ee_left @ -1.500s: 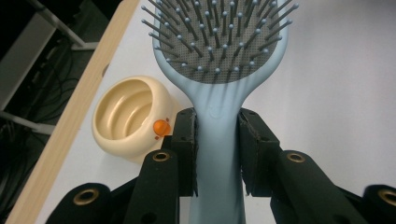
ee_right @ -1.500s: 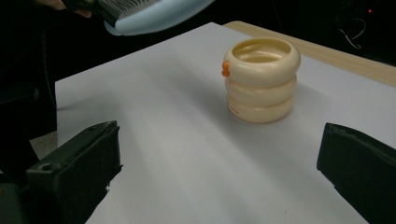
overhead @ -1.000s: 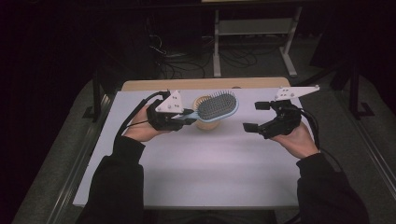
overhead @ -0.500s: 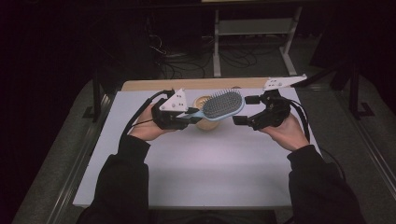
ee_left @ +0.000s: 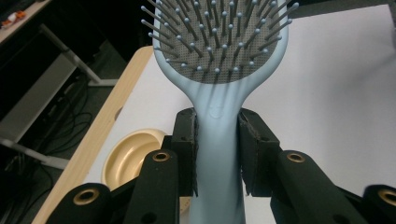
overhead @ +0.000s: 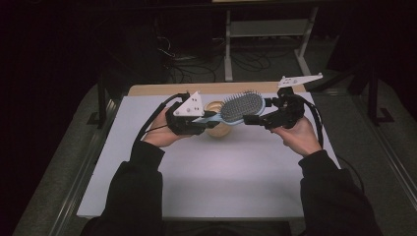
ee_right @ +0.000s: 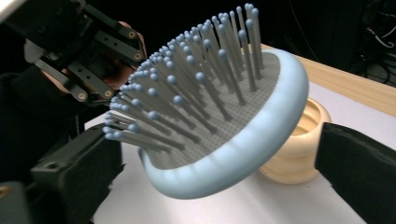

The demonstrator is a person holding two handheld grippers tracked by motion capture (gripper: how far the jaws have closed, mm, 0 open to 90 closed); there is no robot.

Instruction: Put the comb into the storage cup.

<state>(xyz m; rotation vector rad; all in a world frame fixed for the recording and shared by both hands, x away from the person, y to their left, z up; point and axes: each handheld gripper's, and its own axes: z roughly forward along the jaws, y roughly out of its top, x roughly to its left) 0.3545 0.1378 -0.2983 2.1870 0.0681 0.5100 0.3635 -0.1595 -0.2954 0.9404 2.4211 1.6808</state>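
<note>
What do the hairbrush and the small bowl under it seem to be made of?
Hairbrush: probably matte light-blue plastic, smooth and moulded; its grey pad looks like soft rubber with ball-tipped pins. Bowl: cream-coloured, with turned ridges and a dull sheen; pale wood or plastic, the look leaves it open.

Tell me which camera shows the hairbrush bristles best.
The right gripper view: the hairbrush bristles stand close up, side on, each tipped with a small ball. The left gripper view shows its handle clamped in the left gripper and the lower bristles. The high view shows it small.

The hairbrush (ee_left: 219, 140) looks smooth matt plastic, the bowl (ee_right: 299, 149) ridged, the table edge (overhead: 206, 88) wood.
</note>
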